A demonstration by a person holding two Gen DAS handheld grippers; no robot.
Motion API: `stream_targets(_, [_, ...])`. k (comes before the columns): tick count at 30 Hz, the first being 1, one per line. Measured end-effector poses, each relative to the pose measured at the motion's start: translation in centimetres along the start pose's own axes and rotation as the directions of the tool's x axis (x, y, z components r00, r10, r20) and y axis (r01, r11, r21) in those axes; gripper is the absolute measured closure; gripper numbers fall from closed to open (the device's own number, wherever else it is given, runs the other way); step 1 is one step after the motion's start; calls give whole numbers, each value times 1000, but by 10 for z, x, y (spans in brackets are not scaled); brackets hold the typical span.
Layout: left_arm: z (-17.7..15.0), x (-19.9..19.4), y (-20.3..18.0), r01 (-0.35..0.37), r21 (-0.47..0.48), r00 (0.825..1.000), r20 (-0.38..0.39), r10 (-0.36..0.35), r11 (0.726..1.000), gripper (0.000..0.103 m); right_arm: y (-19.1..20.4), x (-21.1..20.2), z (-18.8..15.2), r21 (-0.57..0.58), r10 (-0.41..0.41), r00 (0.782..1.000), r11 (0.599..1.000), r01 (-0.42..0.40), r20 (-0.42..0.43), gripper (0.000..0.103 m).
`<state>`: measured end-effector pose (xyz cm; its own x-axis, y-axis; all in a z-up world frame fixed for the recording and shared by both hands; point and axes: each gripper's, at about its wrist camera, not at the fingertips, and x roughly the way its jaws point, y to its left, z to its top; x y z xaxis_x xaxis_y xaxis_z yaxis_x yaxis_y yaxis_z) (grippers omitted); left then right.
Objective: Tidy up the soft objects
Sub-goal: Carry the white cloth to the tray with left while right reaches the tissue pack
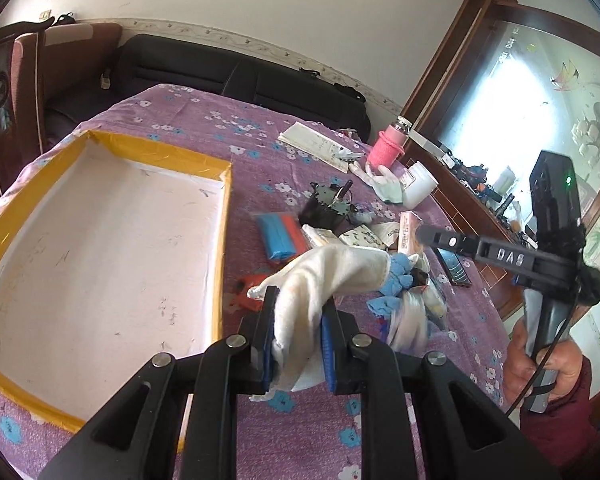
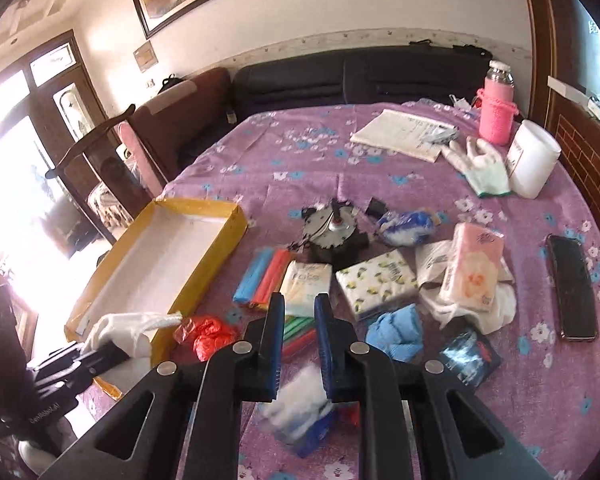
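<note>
Table: purple flowered cloth (image 2: 300, 152) with lots of small things spread across the middle and right side.

Box: my yellow-edged tray (image 1: 224, 216) sits at the left edge of the table. Its white bottom is bare; nothing soft is in it yet.

Left tongs: my left gripper (image 1: 298, 336) is clenched on a white glove (image 1: 320, 276). The glove hangs in the air just beside the tray's right wall, not over it yet.

Right tongs: my right gripper (image 2: 300, 344) is squeezed on a blurry white-and-blue soft bundle (image 2: 300, 408). I cannot tell just what it is. It is lifted near the front edge of the table.

Done so far: two soft things are picked up, one in each hand. None is put away.

Still on the table: a second white glove (image 2: 480, 168) near the far right edge, a blue cloth (image 2: 400, 332), tissue packs (image 2: 376, 280), a red plastic bag (image 2: 208, 332).

Stay where they are, I think: the black motor (image 2: 332, 236), the phone (image 2: 572, 284), the pink bottle (image 2: 496, 112).

Next, I think: swing the glove over the tray and let go.
</note>
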<state>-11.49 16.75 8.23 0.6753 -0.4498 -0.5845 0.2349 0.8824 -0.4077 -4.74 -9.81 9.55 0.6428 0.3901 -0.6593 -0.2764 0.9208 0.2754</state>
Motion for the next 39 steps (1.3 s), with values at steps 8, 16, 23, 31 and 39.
stream_targets(8, [-9, 8, 7, 9, -17, 999, -35, -10, 1000, 85, 19, 5, -53, -169, -58, 997, 984, 49, -46, 11])
stream_targets(16, [-20, 17, 8, 5, -34, 997, -77, -8, 999, 85, 60, 25, -88, -427, -24, 992, 904, -30, -122, 11])
stream_targets(23, [-19, 5, 15, -21, -58, 998, -67, 17, 998, 85, 84, 62, -83, -537, 10, 980, 835, -118, -199, 11])
stream_targets(31, [-22, 2, 19, -70, -51, 995, -74, 66, 996, 85, 80, 57, -90, -510, 29, 975, 849, -140, -219, 40])
stream_targets(39, [-25, 8, 10, -185, 27, 981, -61, 187, 982, 85, 78, 39, -96, -474, 4, 980, 875, -100, -198, 81])
